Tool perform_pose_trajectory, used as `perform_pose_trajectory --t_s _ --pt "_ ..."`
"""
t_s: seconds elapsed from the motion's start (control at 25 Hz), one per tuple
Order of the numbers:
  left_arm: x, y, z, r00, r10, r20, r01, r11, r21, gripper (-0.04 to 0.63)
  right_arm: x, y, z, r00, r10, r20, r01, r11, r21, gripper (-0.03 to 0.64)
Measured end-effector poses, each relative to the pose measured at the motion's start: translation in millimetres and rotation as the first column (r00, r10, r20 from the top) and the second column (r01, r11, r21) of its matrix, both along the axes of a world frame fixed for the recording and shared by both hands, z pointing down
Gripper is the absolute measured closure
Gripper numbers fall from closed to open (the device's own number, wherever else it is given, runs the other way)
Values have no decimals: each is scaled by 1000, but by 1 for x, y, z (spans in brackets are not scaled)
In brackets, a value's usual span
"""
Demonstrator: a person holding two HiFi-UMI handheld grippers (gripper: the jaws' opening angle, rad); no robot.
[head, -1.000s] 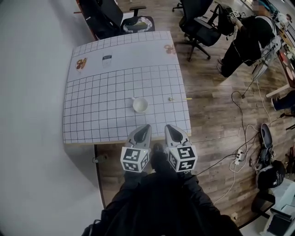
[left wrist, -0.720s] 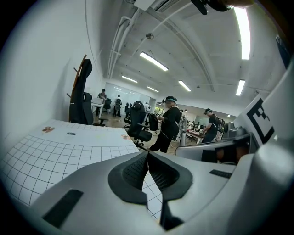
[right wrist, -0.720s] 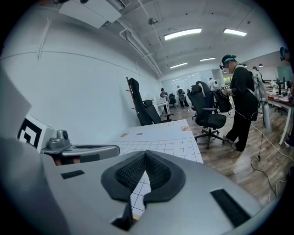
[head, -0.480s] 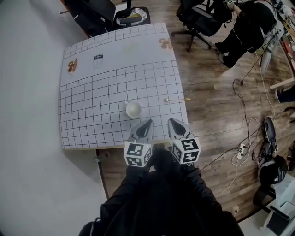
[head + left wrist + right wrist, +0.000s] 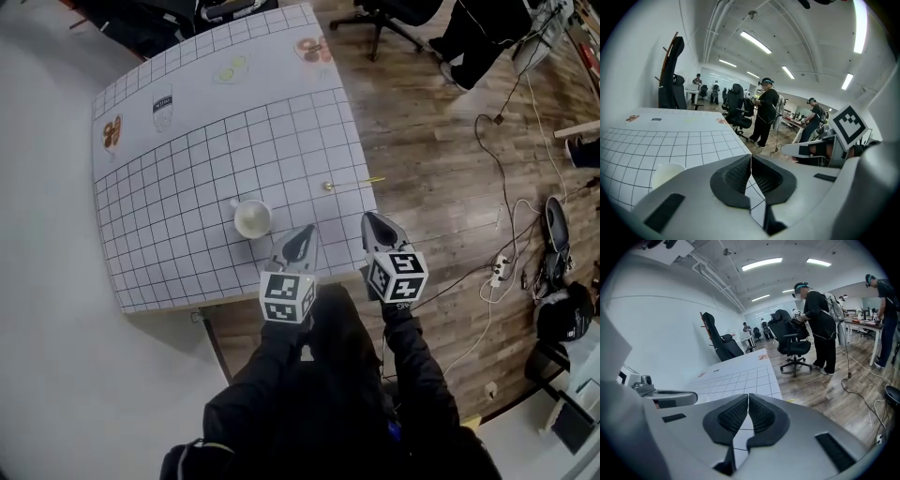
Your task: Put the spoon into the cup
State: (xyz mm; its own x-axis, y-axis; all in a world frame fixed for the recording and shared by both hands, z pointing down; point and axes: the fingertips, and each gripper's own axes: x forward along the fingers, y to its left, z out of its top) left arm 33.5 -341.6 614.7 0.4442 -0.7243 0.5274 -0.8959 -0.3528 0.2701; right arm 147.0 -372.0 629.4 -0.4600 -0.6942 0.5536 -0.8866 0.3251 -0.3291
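Observation:
A white cup (image 5: 252,218) stands on the gridded white table (image 5: 187,159), near its front edge; part of the cup (image 5: 665,173) peeks out beside my left jaws. A thin spoon (image 5: 352,184) with a yellow handle lies at the table's right edge, its handle sticking out over the floor. My left gripper (image 5: 299,239) hovers just right of the cup, shut and empty, its jaws pressed together in the left gripper view (image 5: 750,169). My right gripper (image 5: 373,223) sits over the table's front right corner, below the spoon, also shut with nothing in it (image 5: 748,409).
Printed pictures (image 5: 163,112) mark the table's far side. Right of the table is wooden floor with cables (image 5: 511,159) and bags. Office chairs (image 5: 793,341) and standing people (image 5: 820,324) are beyond the table. A grey floor strip runs along the left.
Both grippers have moved forward and down, from just before the table's front edge to over it. The left one now sits beside the cup, the right one closer to the spoon.

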Motion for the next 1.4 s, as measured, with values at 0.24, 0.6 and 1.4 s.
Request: perform_pose_trajectory --t_s 0.24,0.6,1.4 --pt "21 -32 55 1000 25 10 -24 999 -45 560 33 -39 60 997 70 18 -68 996 -60 594" --pt "29 -60 108 1000 3 22 -1 996 -92 560 70 -79 126 981 174 92 -161 978 -129 549" --pt "31 -76 143 999 -29 24 31 992 -120 560 74 -114 187 876 284 389 -164 935 -314 454"
